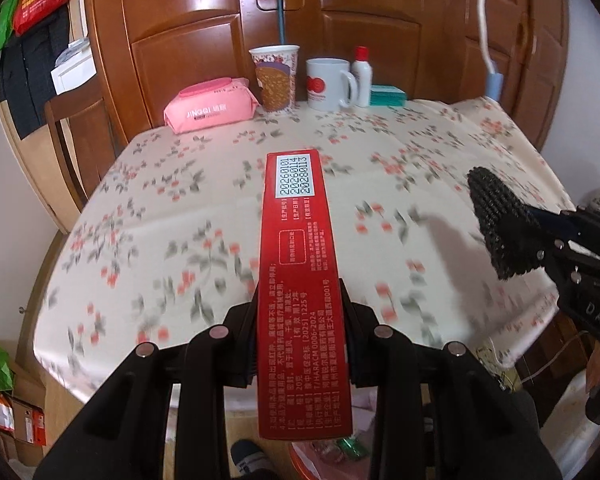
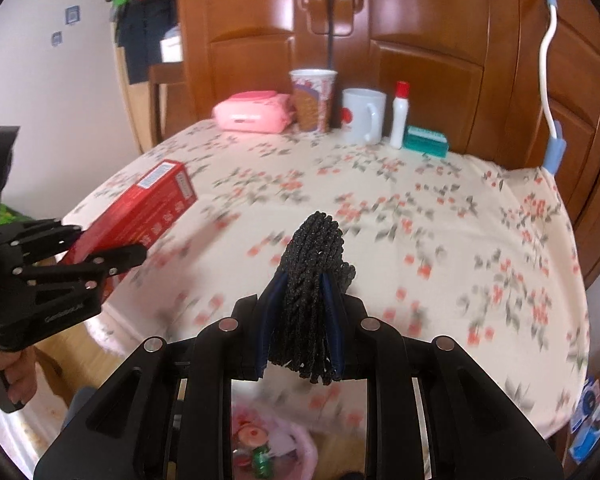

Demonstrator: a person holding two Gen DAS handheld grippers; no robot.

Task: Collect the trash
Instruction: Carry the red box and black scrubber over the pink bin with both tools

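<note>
Pink-lined trash bin (image 2: 272, 440) sat nearest, below the desk edge. Left tongs (image 1: 300, 320) were clenched on a long red cardboard box (image 1: 298, 280); right tongs (image 2: 302, 320) clamped a black knitted bundle (image 2: 314, 272), both over the floral-clothed desk (image 2: 440, 220). Risk: box was gripped near its tail, so it could pivot and miss the bin. Far white mug (image 1: 326, 84) was well apart.

We see both views evenly bright under soft indoor light. Glare streaks the glossy wooden wardrobe (image 1: 284, 40). The floral tablecloth (image 1: 172, 216) smears with motion blur, while the red box (image 1: 300, 280) stays sharp enough to read. A soft shadow falls beside the black mesh bundle (image 1: 500, 228). Fisheye bending curves the edges, and dark vignettes fill the corners.
</note>
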